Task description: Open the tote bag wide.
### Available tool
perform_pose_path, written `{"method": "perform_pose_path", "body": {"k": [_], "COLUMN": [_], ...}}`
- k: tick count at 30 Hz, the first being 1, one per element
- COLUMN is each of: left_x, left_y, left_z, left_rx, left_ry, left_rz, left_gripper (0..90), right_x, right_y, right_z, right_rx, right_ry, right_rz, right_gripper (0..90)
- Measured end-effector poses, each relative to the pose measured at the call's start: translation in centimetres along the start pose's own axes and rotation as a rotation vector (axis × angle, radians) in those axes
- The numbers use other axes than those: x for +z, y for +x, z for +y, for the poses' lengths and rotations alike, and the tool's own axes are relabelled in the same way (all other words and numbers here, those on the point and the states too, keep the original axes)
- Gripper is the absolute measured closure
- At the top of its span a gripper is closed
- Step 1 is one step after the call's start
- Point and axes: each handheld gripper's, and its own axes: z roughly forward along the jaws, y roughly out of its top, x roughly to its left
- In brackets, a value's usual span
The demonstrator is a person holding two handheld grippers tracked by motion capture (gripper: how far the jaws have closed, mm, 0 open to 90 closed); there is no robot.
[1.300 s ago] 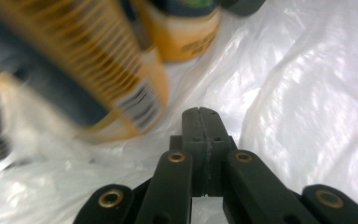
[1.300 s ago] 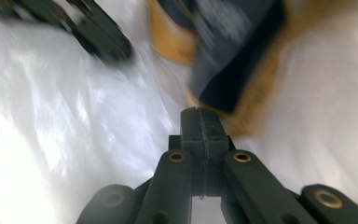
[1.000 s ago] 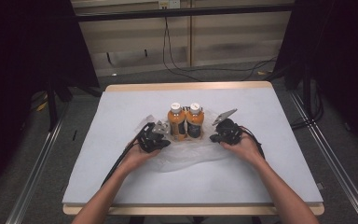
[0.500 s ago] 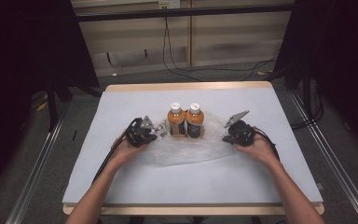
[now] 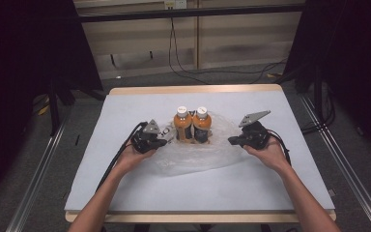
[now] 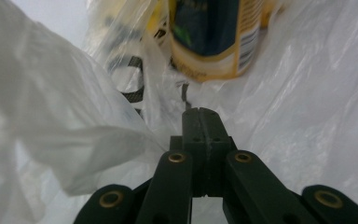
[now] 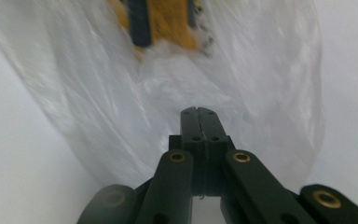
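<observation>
Two orange drink bottles (image 5: 183, 126) (image 5: 202, 125) with white caps stand side by side at the table's middle, on a crumpled clear plastic bag (image 5: 193, 157). My left gripper (image 5: 166, 137) lies at the bag's left edge, close to the left bottle. In the left gripper view its jaws (image 6: 199, 112) are shut, with a fold of the bag (image 6: 51, 116) drawn to their tip and a bottle (image 6: 214, 37) just ahead. My right gripper (image 5: 230, 141) is at the bag's right edge. Its jaws (image 7: 198, 111) are shut over the film (image 7: 121, 93), and the bottles (image 7: 168, 23) are blurred beyond.
A pale sheet covers the wooden table (image 5: 222, 193), with bare surface on all sides of the bag. Cables (image 5: 183, 58) run across the floor behind the table. Metal rails (image 5: 338, 154) flank both sides, and dark curtains hang at left and right.
Both hands have drawn apart: the right gripper moved right and slightly up, and the left gripper shifted a little left. The bag lies spread wider between them. The bottles stayed put.
</observation>
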Motion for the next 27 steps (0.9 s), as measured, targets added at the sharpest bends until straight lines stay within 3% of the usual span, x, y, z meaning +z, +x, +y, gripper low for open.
{"method": "perform_pose_path", "body": {"k": [4,7,9,10,12,14,17,18,19,20,22,23,24,27], "left_x": [-0.4,-0.3,0.0,0.1,0.6,1.2,1.9,2.1,2.0,1.9,1.7,1.6,1.6,1.5], "left_y": [0.0,0.2,0.4,0.8,1.5,1.9,1.7,1.5,1.5,1.4,1.4,1.3,1.3,1.5], "left_z": [0.7,1.7,2.2,2.4,2.1,1.6,0.8,0.6,0.5,0.4,0.4,0.4,0.4,0.3], "left_rx": [0.014,0.047,0.047,0.043,0.013,-0.001,0.015,0.038,0.045,0.046,0.07,0.088,0.093,0.082], "left_ry": [-0.002,0.042,0.037,0.05,0.066,0.072,0.114,0.135,0.135,0.132,0.159,0.167,0.174,0.172], "left_rz": [0.003,-0.01,0.002,-0.005,0.008,-0.005,-0.027,-0.024,-0.035,-0.02,-0.03,-0.024,-0.026,-0.035], "left_gripper": [90.0,90.0,90.0,90.0,90.0,90.0,90.0,90.0,90.0,90.0,90.0,90.0,90.0,90.0], "right_x": [-0.5,0.0,0.9,1.6,3.1,4.6,6.4,6.7,7.0,7.3,7.0,6.7,6.5,5.6], "right_y": [1.2,0.9,0.4,0.0,-0.8,-1.1,-0.8,-0.9,-0.8,-0.8,-0.7,-0.7,-0.7,-1.1], "right_z": [1.7,3.3,4.4,4.9,5.4,5.4,4.6,4.3,3.9,3.6,3.3,3.3,3.2,2.8], "right_rx": [-0.031,-0.032,-0.026,-0.023,-0.009,-0.006,-0.02,-0.038,-0.049,-0.069,-0.095,-0.13,-0.165,-0.21], "right_ry": [-0.022,-0.028,-0.008,0.013,0.056,0.102,0.191,0.211,0.245,0.276,0.304,0.327,0.356,0.439], "right_rz": [0.007,0.005,0.012,-0.004,0.001,0.019,0.029,0.03,0.029,0.032,0.022,0.006,-0.014,-0.055], "right_gripper": [90.0,90.0,90.0,90.0,90.0,90.0,90.0,90.0,90.0,90.0,90.0,90.0,90.0,90.0]}}
